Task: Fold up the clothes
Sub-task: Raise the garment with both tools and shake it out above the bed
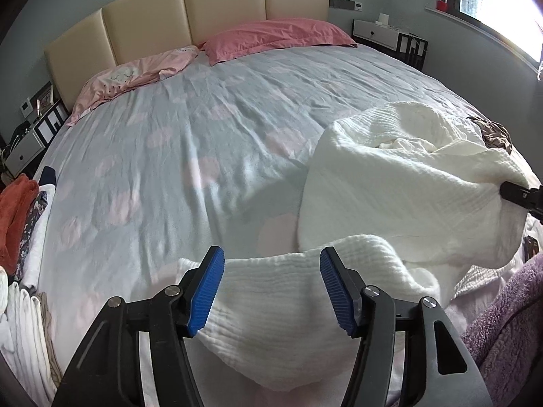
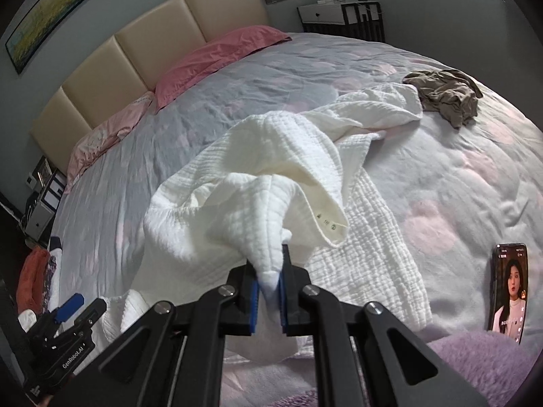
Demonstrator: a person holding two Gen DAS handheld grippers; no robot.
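Note:
A white crinkled garment lies rumpled on the blue-grey bedcover. My right gripper is shut on a bunched fold of it and holds that part up off the bed; the snap-button edge hangs beside the fingers. In the left wrist view the lifted cloth rises at the right, where the right gripper shows at the frame edge. My left gripper is open above the garment's near end; its blue pads do not press the cloth. The right wrist view shows the left gripper low at the left.
A brown garment lies crumpled at the far right of the bed. A phone with a lit screen rests near a purple fleece. Folded and piled clothes sit at the bed's left edge. Pink pillows lie by the headboard.

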